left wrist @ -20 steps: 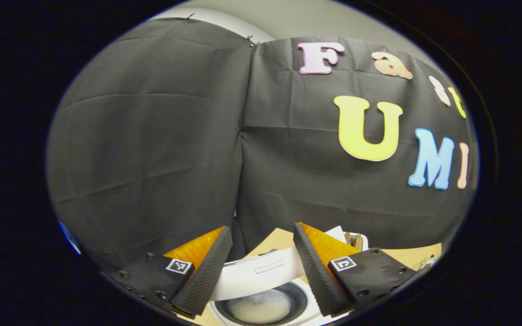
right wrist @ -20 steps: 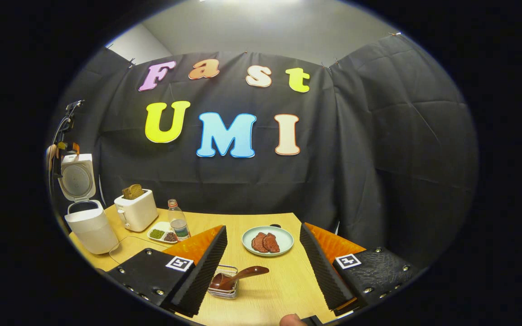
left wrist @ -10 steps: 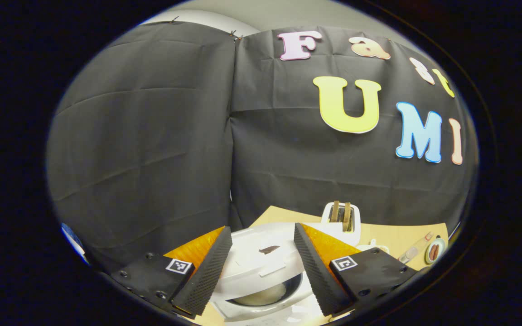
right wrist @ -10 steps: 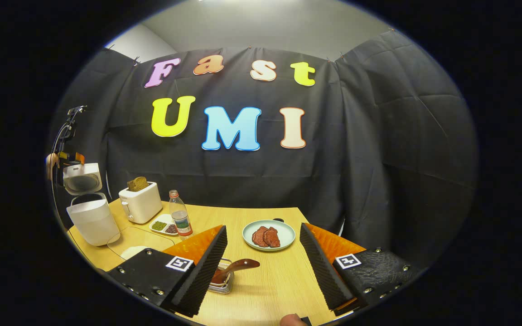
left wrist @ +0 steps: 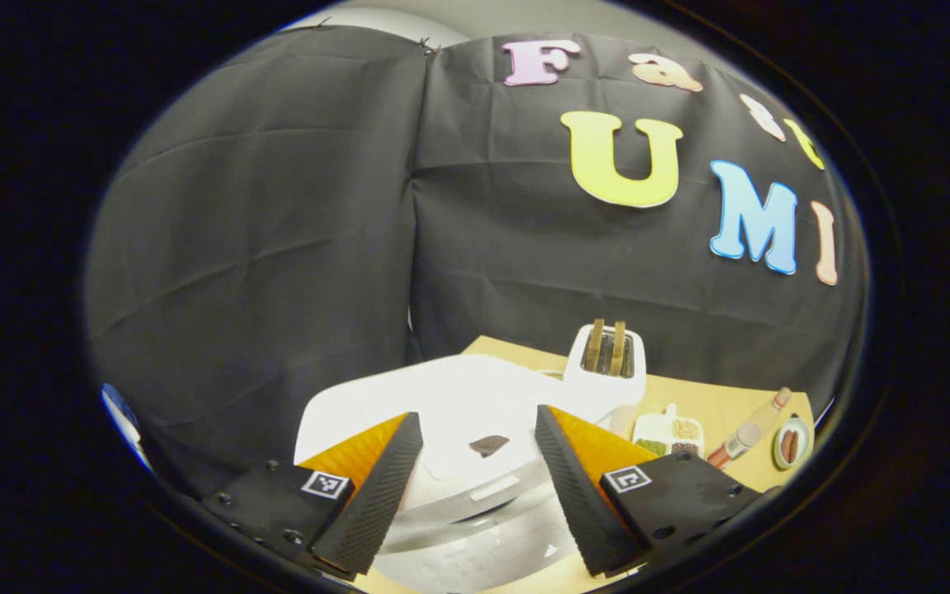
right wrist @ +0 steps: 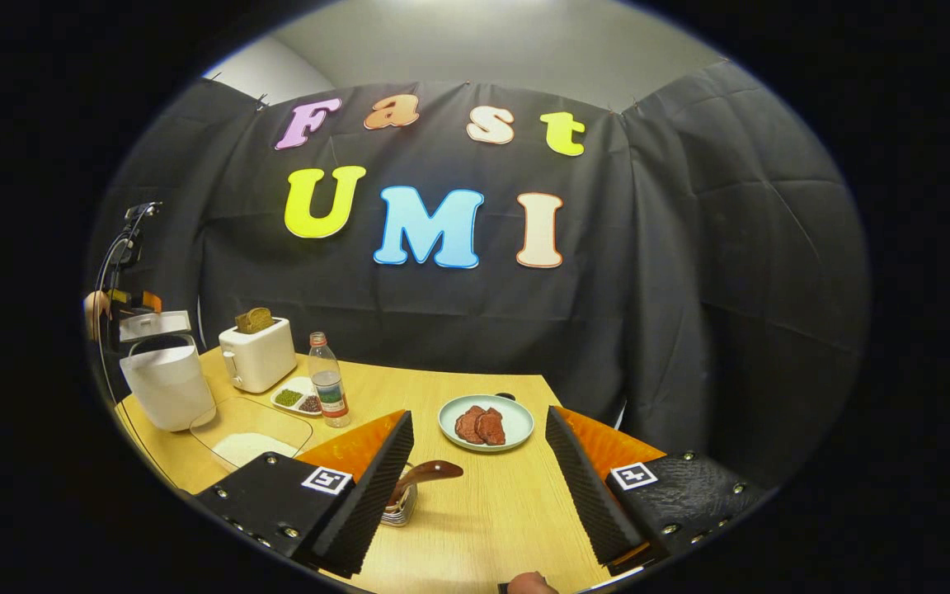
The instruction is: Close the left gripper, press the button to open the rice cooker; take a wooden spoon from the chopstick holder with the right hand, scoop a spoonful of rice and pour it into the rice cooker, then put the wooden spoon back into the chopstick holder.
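Lowering the cooker lid — spoon already back in its holder.
My left gripper (left wrist: 471,487) and right gripper (right wrist: 479,487), both gaping and empty; I'd press the rice cooker (left wrist: 475,412) lid flat, centred, while the wooden spoon (right wrist: 425,473) rests in the chopstick holder (right wrist: 399,513).

rice cooker (left wrist: 458,412): white
toaster (right wrist: 258,355): white
plate (right wrist: 514,417): pale green
wooden spoon (right wrist: 428,473): dark brown
table (right wrist: 491,511): light woodgrain
gripper fingers (right wrist: 376,487): black ribbed, orange backs

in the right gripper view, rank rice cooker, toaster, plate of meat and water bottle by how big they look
1. rice cooker
2. toaster and plate of meat: look alike, and the plate is nearer the camera, so unranked
3. water bottle
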A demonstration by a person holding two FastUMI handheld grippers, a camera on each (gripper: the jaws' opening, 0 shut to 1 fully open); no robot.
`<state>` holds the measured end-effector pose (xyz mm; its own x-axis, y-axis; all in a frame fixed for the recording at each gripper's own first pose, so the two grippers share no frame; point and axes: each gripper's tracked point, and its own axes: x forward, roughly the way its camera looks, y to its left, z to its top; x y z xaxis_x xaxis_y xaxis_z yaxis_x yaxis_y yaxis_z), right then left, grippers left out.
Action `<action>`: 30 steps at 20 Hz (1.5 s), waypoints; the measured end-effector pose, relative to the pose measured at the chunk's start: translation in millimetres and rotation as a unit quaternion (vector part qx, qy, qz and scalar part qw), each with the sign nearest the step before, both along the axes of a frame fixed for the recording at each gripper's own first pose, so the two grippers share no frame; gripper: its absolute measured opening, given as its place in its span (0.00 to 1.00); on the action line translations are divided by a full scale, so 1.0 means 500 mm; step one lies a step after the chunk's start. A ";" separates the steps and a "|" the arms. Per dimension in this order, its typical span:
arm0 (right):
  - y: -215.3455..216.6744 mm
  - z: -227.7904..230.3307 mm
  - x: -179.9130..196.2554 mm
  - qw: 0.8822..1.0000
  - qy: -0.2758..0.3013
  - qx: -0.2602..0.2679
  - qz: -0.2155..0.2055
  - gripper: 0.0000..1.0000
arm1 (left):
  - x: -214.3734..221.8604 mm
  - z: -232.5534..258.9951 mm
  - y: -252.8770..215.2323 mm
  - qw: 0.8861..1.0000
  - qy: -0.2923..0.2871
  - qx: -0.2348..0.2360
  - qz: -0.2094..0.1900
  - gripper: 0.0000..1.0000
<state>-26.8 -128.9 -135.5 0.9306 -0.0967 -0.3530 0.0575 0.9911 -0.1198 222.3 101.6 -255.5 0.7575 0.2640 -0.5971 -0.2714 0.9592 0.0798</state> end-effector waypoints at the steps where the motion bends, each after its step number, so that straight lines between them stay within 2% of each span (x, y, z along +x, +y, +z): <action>1: -0.002 0.001 0.000 1.000 -0.001 -0.002 0.001 0.98 | -0.001 -0.008 -0.002 1.000 0.004 0.002 0.000 0.96; 8: -0.018 -0.014 -0.011 1.000 0.007 0.001 -0.006 0.98 | -0.026 -0.077 -0.024 0.999 0.043 0.008 -0.006 0.98; 12: -0.019 -0.015 -0.013 1.000 0.010 0.000 -0.005 0.98 | -0.028 -0.077 -0.026 0.999 0.042 0.013 -0.002 0.96; 15: -0.014 -0.012 -0.010 1.000 0.008 -0.002 -0.003 0.98 | -0.045 -0.109 -0.030 0.997 0.072 0.007 0.003 0.96; 16: -0.012 -0.013 -0.010 1.000 0.008 -0.003 -0.002 0.98 | -0.040 -0.109 -0.029 0.998 0.064 0.015 -0.001 0.97; 19: -0.002 -0.013 -0.008 1.000 0.007 0.001 -0.003 0.98 | -0.044 -0.110 -0.030 0.997 0.071 0.000 0.012 0.98; 23: 0.034 0.003 0.003 1.000 0.000 0.015 0.009 0.98 | -0.044 -0.101 -0.034 0.999 0.038 0.011 -0.007 0.98; 26: 0.072 0.051 0.018 0.999 -0.021 0.008 0.033 0.98 | -0.044 -0.047 -0.053 1.000 -0.016 0.000 -0.014 0.97; 30: 0.137 0.102 0.034 0.997 -0.046 0.033 0.054 0.98 | -0.084 0.097 -0.114 0.989 -0.113 0.032 -0.086 0.96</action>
<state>-9.7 -60.6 -84.7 0.9632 0.0269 -0.2675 -0.0424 0.9977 -0.0524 180.3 44.7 -206.9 0.9069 0.1513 -0.3932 -0.1228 0.9877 0.0968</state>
